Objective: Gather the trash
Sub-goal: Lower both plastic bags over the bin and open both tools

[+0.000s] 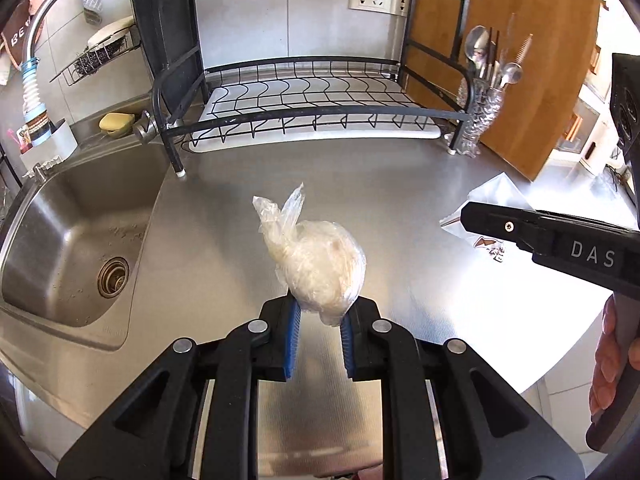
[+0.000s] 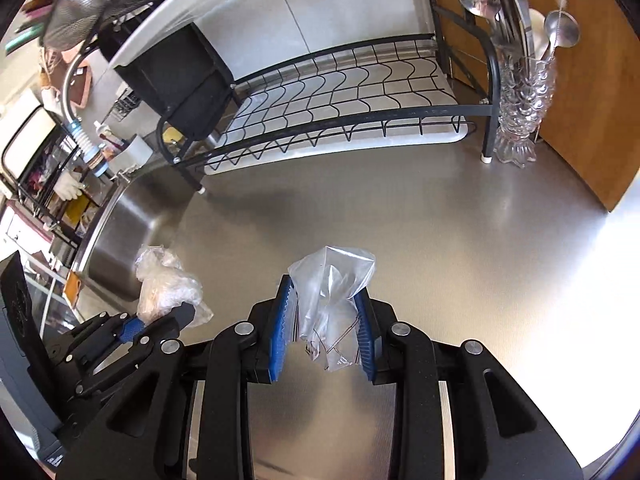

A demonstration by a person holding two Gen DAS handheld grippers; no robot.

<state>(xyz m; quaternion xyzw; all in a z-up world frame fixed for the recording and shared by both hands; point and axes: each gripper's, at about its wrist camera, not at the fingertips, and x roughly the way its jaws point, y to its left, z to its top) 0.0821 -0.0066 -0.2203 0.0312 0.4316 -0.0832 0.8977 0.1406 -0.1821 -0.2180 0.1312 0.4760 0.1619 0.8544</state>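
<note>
My left gripper (image 1: 320, 312) is shut on a crumpled clear plastic bag (image 1: 316, 264) with a pale lump inside, held above the steel counter (image 1: 440, 320). The same bag (image 2: 164, 280) and left gripper (image 2: 160, 320) show at the left of the right wrist view. My right gripper (image 2: 324, 304) is shut on a clear plastic wrapper (image 2: 332, 300) with dark print near its lower edge. In the left wrist view the right gripper (image 1: 468, 216) enters from the right with that wrapper (image 1: 488, 208) behind its tip.
A steel sink (image 1: 80, 240) lies to the left with a faucet (image 1: 60, 8). A black dish rack (image 1: 312, 108) stands at the back. A glass holder with spoons (image 1: 484, 112) stands beside a wooden board (image 1: 520, 60). A yellow sponge (image 1: 116, 122) sits behind the sink.
</note>
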